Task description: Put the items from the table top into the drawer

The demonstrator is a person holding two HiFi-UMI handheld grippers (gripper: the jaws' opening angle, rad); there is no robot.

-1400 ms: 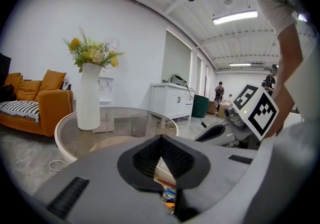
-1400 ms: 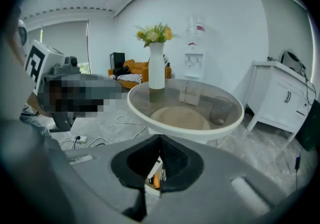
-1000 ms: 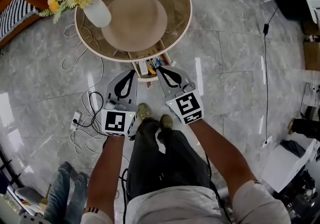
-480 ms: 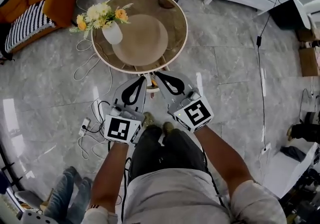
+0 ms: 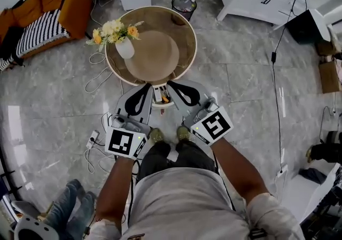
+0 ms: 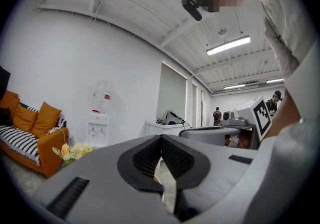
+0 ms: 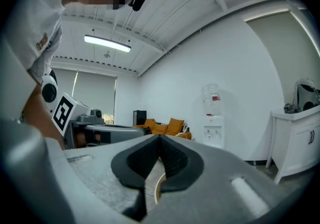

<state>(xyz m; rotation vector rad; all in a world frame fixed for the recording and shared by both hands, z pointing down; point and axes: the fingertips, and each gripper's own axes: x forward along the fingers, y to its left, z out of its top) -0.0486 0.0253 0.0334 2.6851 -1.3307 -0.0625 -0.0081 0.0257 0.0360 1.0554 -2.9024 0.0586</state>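
Nearest, just ahead of the person's feet: left gripper (image 5: 148,86) and right gripper (image 5: 170,83), side by side, both with jaws pressed fully together and gripping nothing. Between their tips, an open drawer (image 5: 163,104), largely covered by the grippers. Inside it, a few small items (image 5: 164,95), too tiny to identify. Just beyond, a round table (image 5: 189,30), bearing a tan round mat (image 5: 155,49) and a vase of flowers (image 5: 125,47).

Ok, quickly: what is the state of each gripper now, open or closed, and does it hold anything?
Left gripper: closed, nothing between the jaws.
Right gripper: closed, nothing between the jaws.
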